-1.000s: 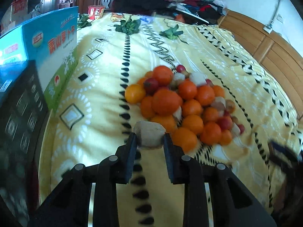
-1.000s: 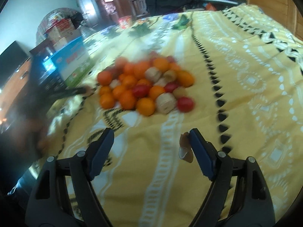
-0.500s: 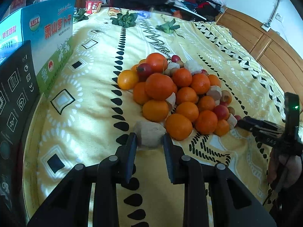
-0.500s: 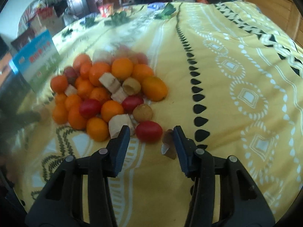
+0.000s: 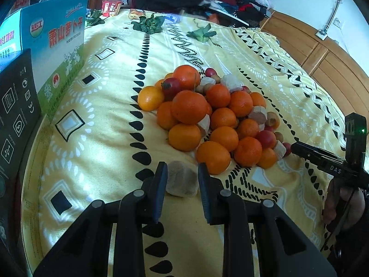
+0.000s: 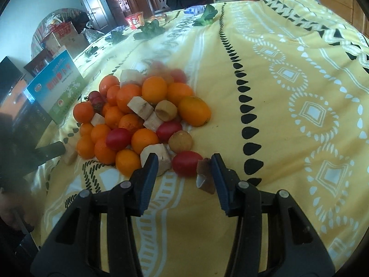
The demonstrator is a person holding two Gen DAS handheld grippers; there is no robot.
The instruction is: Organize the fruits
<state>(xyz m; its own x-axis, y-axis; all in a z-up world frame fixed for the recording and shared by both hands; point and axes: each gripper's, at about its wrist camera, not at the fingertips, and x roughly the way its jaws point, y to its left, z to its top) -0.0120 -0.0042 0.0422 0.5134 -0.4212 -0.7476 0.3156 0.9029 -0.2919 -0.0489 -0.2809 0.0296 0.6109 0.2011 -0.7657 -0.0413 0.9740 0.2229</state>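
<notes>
Left gripper [image 5: 180,179] clamps a tan chunk [image 5: 181,182] at the near edge of the fruit pile [image 5: 207,117] mid-bed, right gripper [image 6: 183,169] is open, straddling a red tomato [image 6: 186,163] on the pile's near-right edge.

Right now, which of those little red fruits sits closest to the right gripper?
The oval red fruit at the pile's near edge, just ahead of the open right gripper, between its fingers. The other red ones lie deeper among the oranges.

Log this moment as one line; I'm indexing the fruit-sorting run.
left gripper: shut on tan chunk | right gripper: open, straddling red tomato | fruit pile: heaped on yellow blanket
</notes>
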